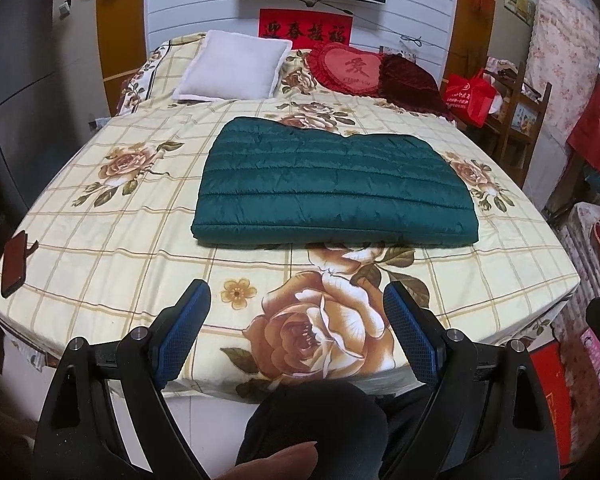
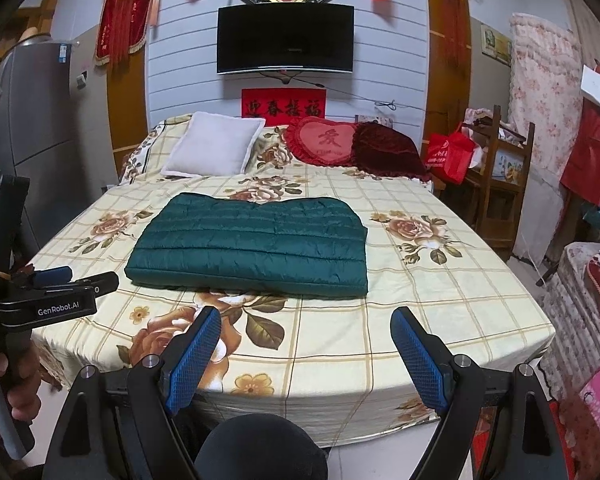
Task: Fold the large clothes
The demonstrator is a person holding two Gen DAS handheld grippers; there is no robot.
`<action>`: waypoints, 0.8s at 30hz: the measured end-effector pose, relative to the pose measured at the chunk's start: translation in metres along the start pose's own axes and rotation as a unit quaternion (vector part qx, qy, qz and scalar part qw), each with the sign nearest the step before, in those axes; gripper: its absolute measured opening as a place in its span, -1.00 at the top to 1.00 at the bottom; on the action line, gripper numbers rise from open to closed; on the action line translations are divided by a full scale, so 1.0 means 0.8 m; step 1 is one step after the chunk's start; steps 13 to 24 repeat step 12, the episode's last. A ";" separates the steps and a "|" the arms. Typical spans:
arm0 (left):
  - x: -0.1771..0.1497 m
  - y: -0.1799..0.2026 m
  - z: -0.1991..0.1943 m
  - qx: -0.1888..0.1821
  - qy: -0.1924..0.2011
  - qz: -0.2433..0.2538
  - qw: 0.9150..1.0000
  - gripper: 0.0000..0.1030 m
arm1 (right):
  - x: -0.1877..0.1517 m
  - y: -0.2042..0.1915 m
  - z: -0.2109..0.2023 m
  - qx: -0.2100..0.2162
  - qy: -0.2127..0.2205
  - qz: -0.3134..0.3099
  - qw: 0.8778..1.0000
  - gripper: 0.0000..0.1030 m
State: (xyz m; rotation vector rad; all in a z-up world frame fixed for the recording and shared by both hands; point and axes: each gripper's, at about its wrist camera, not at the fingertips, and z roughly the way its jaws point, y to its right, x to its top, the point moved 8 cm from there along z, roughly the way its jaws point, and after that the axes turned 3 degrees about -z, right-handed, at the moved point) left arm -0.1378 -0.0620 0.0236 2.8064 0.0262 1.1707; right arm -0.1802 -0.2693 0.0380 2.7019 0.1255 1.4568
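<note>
The green quilted jacket (image 1: 332, 184) lies folded into a flat rectangle in the middle of the bed (image 1: 100, 240), square to its near edge, so the folding looks finished. The left gripper (image 1: 296, 340) and right gripper (image 2: 304, 356) hover over the foot of the bed, well short of it, angled downward. Both have fingers (image 1: 184, 332) wide apart and empty.

Even, soft indoor light; sharp centre, strong fisheye bending, dark vignetted corners.
</note>
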 end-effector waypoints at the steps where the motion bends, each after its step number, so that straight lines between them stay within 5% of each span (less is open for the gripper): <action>1: -0.001 0.001 0.000 0.000 0.000 0.001 1.000 -0.71 | -0.001 0.000 0.001 0.000 -0.001 0.000 1.000 -0.64; 24: -0.004 0.008 -0.003 -0.004 0.013 0.008 1.000 -0.71 | -0.007 0.001 0.004 0.004 -0.006 0.007 1.000 -0.64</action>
